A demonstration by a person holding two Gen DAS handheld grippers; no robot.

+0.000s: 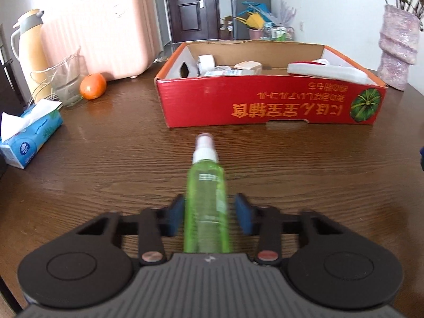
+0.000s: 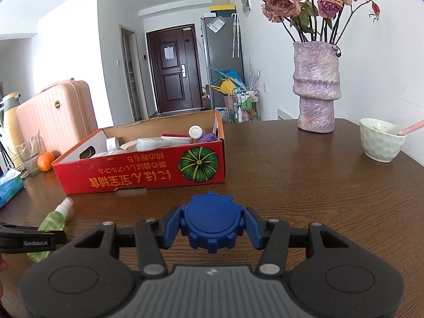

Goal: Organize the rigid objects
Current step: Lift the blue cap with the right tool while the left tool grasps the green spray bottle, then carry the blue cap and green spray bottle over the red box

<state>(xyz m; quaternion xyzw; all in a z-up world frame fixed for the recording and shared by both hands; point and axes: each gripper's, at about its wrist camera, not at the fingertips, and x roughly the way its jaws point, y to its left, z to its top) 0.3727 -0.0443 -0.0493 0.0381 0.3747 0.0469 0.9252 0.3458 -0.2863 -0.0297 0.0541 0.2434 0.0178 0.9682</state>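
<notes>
A green spray bottle (image 1: 207,198) with a white cap lies between my left gripper's (image 1: 209,209) blue pads, pointing at the red cardboard box (image 1: 265,106). The left pad touches it; a narrow gap shows on the right side. The bottle (image 2: 53,221) and left gripper also show at the left of the right wrist view. My right gripper (image 2: 210,224) is shut on a round blue ridged lid (image 2: 212,220), held above the table in front of the box (image 2: 137,175). The box holds tape, small bottles and packets.
A tissue pack (image 1: 29,137), glass jug (image 1: 66,82), orange (image 1: 93,86), yellow thermos (image 1: 29,53) and pink suitcase (image 1: 106,31) stand at the left. A purple vase (image 2: 315,87) with dried roses and a white bowl (image 2: 381,140) stand at the right.
</notes>
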